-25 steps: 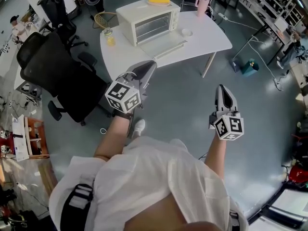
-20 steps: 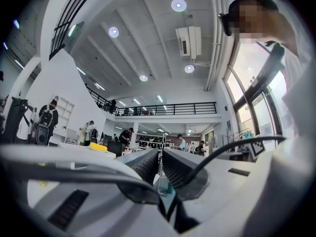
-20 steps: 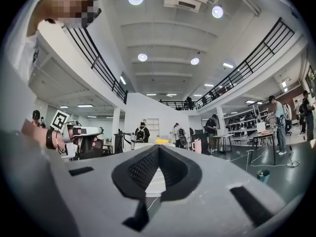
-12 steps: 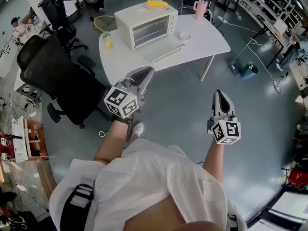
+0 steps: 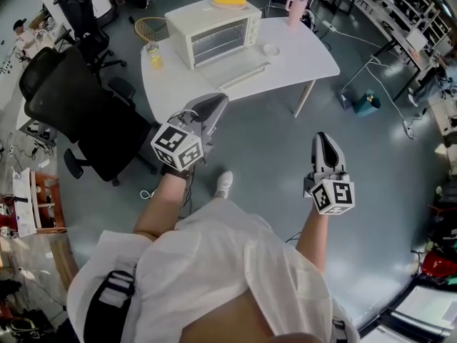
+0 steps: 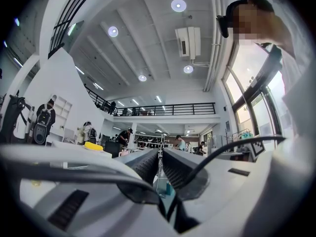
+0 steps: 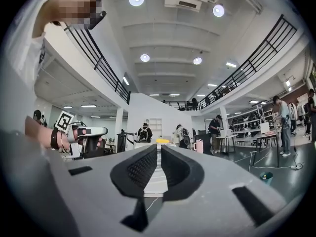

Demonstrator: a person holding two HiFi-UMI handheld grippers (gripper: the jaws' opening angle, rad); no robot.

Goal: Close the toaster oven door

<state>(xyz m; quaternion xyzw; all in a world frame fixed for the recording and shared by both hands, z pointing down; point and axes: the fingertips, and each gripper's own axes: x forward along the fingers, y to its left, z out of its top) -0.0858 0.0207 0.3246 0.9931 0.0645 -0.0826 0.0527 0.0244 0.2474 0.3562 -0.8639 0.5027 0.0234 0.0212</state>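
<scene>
A cream toaster oven (image 5: 211, 31) stands on a white table (image 5: 303, 57), its glass door (image 5: 237, 68) folded down flat in front. Both grippers hang over the grey floor, well short of the table. My left gripper (image 5: 214, 106) points at the table's near edge; in the left gripper view its jaws (image 6: 160, 154) stand together with only a slit and nothing between them. My right gripper (image 5: 325, 140) is further right, and its jaws (image 7: 159, 149) have just been opening: slightly apart and empty.
A yellow object (image 5: 228, 1) lies on the oven. A pink cup (image 5: 295, 9), a small white bowl (image 5: 270, 49) and a jar (image 5: 152, 56) share the table. A black office chair (image 5: 78, 113) stands left of it. A teal object (image 5: 369, 98) sits on the floor at right.
The person has stepped forward, one shoe moving ahead. The table and oven have shifted slightly in view. Both grippers keep nearly the same pose.
</scene>
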